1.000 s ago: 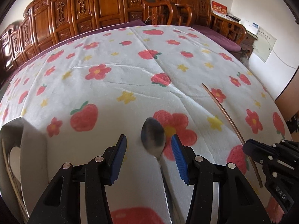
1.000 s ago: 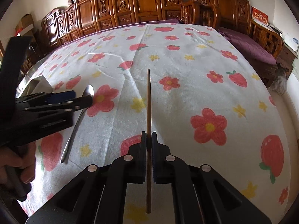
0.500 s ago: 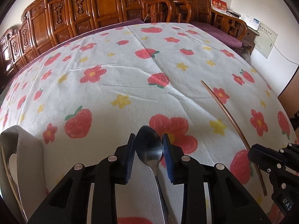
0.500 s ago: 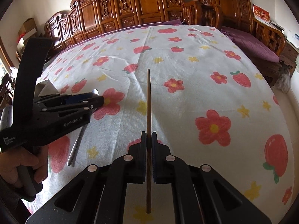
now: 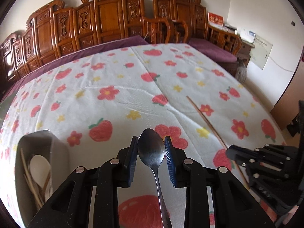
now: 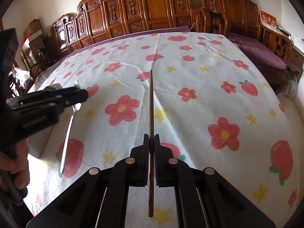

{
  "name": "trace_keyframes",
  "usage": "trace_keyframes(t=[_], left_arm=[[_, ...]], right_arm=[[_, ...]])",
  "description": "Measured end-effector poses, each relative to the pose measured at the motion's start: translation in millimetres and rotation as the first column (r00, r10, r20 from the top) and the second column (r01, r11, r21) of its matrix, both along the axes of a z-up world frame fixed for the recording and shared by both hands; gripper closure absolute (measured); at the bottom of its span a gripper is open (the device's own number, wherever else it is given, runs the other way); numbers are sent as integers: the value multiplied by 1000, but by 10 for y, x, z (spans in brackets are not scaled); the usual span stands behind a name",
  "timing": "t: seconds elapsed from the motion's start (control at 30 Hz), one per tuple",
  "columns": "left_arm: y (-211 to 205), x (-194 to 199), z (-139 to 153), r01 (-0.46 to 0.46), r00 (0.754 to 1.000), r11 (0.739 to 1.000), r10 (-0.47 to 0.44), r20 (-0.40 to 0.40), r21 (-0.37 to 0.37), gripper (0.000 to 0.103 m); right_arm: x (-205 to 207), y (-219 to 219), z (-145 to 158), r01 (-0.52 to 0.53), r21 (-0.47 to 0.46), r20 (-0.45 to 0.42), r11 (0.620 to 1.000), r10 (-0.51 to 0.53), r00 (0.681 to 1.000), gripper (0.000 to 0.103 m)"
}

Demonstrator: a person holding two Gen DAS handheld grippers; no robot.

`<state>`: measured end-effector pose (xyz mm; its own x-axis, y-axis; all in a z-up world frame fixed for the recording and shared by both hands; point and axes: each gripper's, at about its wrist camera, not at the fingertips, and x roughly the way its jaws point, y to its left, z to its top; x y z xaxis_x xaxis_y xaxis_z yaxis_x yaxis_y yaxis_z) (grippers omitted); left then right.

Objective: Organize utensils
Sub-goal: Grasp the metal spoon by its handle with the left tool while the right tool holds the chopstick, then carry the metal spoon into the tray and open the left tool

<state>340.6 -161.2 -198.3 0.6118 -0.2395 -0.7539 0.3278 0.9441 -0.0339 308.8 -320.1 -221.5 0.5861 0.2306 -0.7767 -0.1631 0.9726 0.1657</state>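
Utensils are split between the two grippers and a holder. One shiny metal spoon (image 5: pixel 152 152) sits bowl-up between the blue pads of the left gripper (image 5: pixel 151 148), which press on the sides of its bowl; from the right wrist camera its thin handle (image 6: pixel 66 138) hangs down clear of the cloth, casting a shadow. The right gripper (image 6: pixel 151 152) is clamped on a long brown wooden chopstick (image 6: pixel 151 102), which points straight ahead over the white tablecloth printed with red flowers and strawberries (image 6: pixel 199 76); the same stick (image 5: pixel 206 122) shows slanting at the right of the left wrist view. A grey rounded utensil holder (image 5: pixel 58 152) stands at the near left edge of the table, just left of the left gripper, with a pale white spoon (image 5: pixel 39 167) and thin wooden sticks (image 5: pixel 28 178) inside. A person's hand (image 6: pixel 17 167) grips the left tool's handle. Carved wooden chair backs (image 5: pixel 106 24) line the far edge.
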Motion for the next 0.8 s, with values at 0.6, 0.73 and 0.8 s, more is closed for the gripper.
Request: trace_keyframes(t=[0.6, 0.73, 0.8], left_arm=[[762, -168, 603, -89, 992, 996, 87, 88, 11, 77], [1058, -128, 667, -133, 987, 991, 130, 98, 24, 77], [1187, -110, 686, -152, 984, 988, 148, 104, 31, 77]], right_arm=[[-306, 468, 416, -109, 3, 111, 994, 108, 988, 97], [-366, 598, 477, -139, -9, 128, 990, 139, 982, 97], [-391, 652, 489, -151, -14, 131, 988, 151, 980, 97]])
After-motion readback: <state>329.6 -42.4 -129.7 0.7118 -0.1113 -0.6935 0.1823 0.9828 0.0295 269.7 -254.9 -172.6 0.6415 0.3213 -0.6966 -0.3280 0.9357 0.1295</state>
